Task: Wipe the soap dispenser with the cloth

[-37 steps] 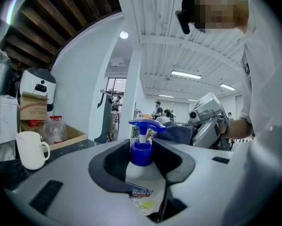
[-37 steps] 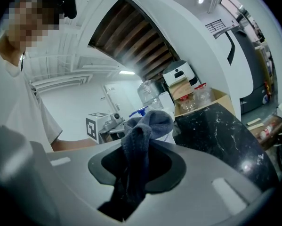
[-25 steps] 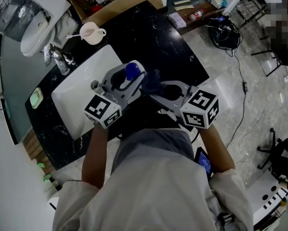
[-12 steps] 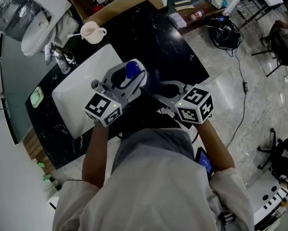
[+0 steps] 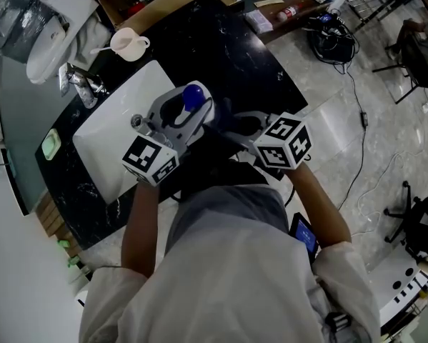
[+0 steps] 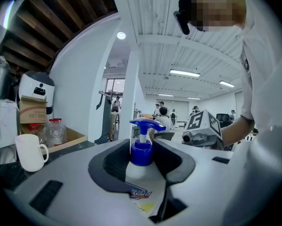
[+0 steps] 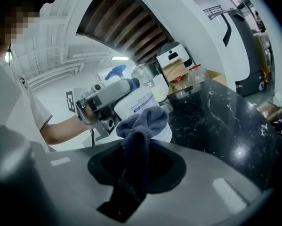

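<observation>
While a white mug [image 6: 30,152] stands off to the left on the black marble table [image 5: 221,41], the left gripper [image 5: 179,116] has its jaws clamped round a white soap dispenser with a blue pump [image 6: 141,154], upright by the white sink [image 5: 113,120]. Beside it, the right gripper [image 7: 137,166] pinches a dark grey-blue cloth [image 7: 143,124], whose bunched end meets the bottle's labelled side.
</observation>
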`<action>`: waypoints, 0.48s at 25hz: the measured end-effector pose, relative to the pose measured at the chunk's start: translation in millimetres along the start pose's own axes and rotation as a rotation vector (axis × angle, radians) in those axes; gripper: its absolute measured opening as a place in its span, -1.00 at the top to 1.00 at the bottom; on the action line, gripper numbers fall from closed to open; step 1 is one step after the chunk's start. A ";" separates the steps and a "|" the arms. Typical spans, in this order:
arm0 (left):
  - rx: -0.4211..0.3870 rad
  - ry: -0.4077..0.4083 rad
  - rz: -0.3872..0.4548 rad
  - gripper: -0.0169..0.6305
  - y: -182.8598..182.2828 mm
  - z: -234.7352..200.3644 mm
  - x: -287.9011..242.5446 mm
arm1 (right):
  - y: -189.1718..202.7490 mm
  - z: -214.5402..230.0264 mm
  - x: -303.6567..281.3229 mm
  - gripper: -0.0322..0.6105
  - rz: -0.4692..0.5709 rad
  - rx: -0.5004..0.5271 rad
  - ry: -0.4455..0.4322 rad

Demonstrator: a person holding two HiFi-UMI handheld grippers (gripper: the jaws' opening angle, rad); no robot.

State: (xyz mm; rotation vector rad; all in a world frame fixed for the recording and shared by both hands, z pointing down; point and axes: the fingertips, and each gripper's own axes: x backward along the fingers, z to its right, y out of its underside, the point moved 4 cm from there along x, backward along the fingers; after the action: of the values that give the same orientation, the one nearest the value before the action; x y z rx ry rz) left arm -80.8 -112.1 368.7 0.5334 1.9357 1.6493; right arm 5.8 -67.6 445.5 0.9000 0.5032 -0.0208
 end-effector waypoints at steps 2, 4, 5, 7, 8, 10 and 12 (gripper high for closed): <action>-0.010 -0.003 -0.005 0.50 -0.6 1.8 -1.1 | 4.1 3.0 -0.7 0.65 -0.012 -0.002 0.004; -0.015 -0.006 -0.005 0.50 -0.2 2.1 -1.7 | 7.7 5.9 -2.1 0.65 -0.021 -0.008 0.008; -0.013 -0.008 -0.008 0.49 -0.7 2.3 -2.1 | 8.9 7.0 -2.7 0.65 -0.021 -0.011 0.008; -0.013 -0.013 -0.013 0.50 -0.9 2.3 -1.6 | 9.8 8.0 -3.5 0.65 -0.018 -0.014 0.007; -0.013 -0.018 -0.016 0.50 -1.2 2.2 -0.3 | 9.7 8.0 -3.9 0.65 -0.018 -0.012 0.006; -0.013 -0.027 -0.023 0.50 -2.0 2.7 3.8 | 9.2 7.6 -3.8 0.65 -0.017 -0.002 0.007; -0.015 -0.034 -0.025 0.50 -2.1 3.9 7.3 | 8.4 9.1 -1.6 0.65 -0.011 -0.001 0.011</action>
State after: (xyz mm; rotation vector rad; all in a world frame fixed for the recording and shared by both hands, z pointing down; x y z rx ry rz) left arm -84.0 -104.9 365.2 0.5261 1.8966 1.6272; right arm 10.0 -69.5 457.1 0.8972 0.5182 -0.0259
